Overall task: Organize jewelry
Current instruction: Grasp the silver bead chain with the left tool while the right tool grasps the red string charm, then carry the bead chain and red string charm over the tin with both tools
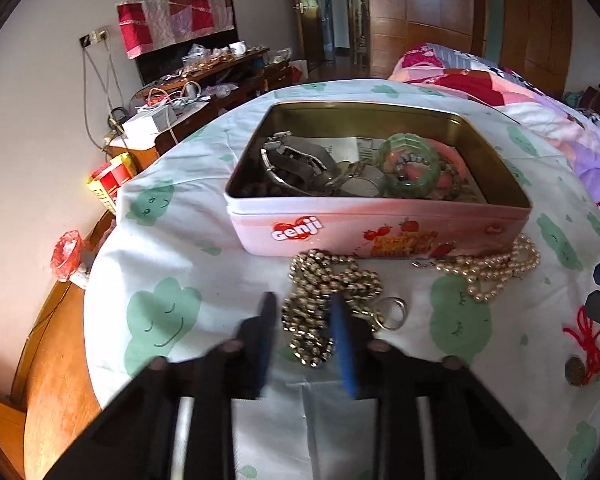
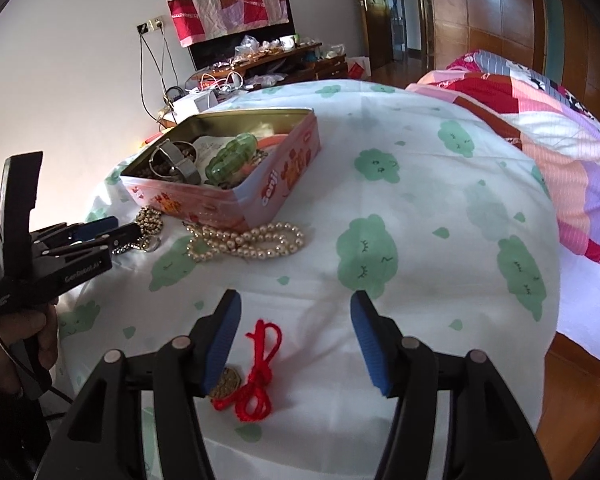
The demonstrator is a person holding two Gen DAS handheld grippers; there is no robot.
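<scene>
On the bed (image 2: pixel 419 184), over a white sheet printed with green clouds, an open pink tin (image 1: pixel 379 228) already holds watches, beads and a green bangle (image 1: pixel 409 164). Just in front of its near wall lie two loose pieces: a gold bead chain (image 1: pixel 319 280) with a metal ring at one end, heaped in loops, and to its right a pearl necklace (image 1: pixel 495 268), touching the tin's near right corner. The chain is limp and fairly heavy for its size; it will sag and slither, so a pinch across several bunched strands looks safer than a hold on one loop or on the ring. The pearls are smooth and would roll out of a light nip. The left tongs (image 1: pixel 305 320) are down on the gold chain's heap; motion blur hides the pads in the wrist view, but from the other side they appear drawn nearly together on the beads, so I judge the chain pinched, not yet lifted. The right tongs (image 2: pixel 296 340) stand about half open with nothing gripped, low over the near sheet. A red cord (image 2: pixel 260 372), knotted to a coin charm (image 2: pixel 224 384), lies between them, close by the left pad: soft, light, easy to snag, best taken at the knot.
</scene>
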